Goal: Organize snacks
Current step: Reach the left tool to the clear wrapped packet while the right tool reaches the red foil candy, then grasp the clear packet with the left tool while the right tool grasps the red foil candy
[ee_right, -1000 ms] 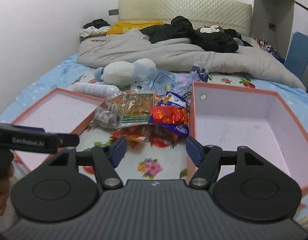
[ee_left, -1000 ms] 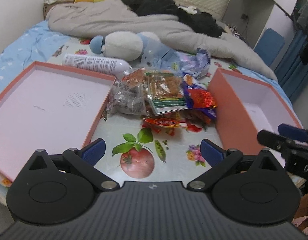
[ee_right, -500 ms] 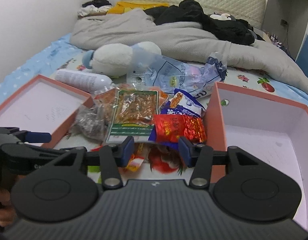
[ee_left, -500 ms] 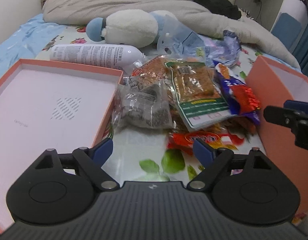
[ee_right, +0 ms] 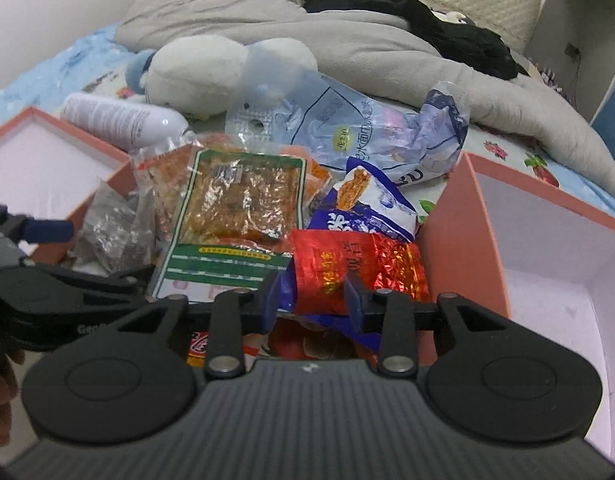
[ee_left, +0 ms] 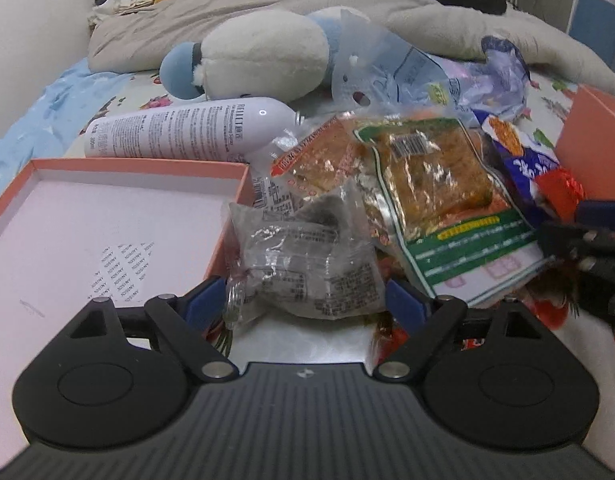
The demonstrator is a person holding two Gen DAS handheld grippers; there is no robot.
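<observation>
A heap of snack packets lies on the flowered bed sheet between two shallow pink boxes. My left gripper (ee_left: 305, 304) stands wide, its blue pads flanking a clear packet of dark pieces (ee_left: 307, 264) without squeezing it. My right gripper (ee_right: 313, 300) is closing its jaws around the lower left edge of a red foil packet (ee_right: 359, 264), and the pads show no press on it. A green-bordered packet (ee_right: 239, 208) and a blue and white packet (ee_right: 363, 208) lie just beyond. The right gripper's fingers (ee_left: 587, 240) show at the left wrist view's right edge.
The left box (ee_left: 139, 164) and the deeper right box (ee_right: 459, 240) both hold nothing. A white bottle (ee_left: 179, 132), a white and blue plush toy (ee_left: 259, 56) and a crumpled clear bag (ee_right: 347, 128) lie behind the heap. A grey blanket (ee_right: 347, 40) covers the far bed.
Both grippers have come forward and down onto the snack heap. The right jaws have narrowed a good deal; the left jaws now straddle the clear packet.
</observation>
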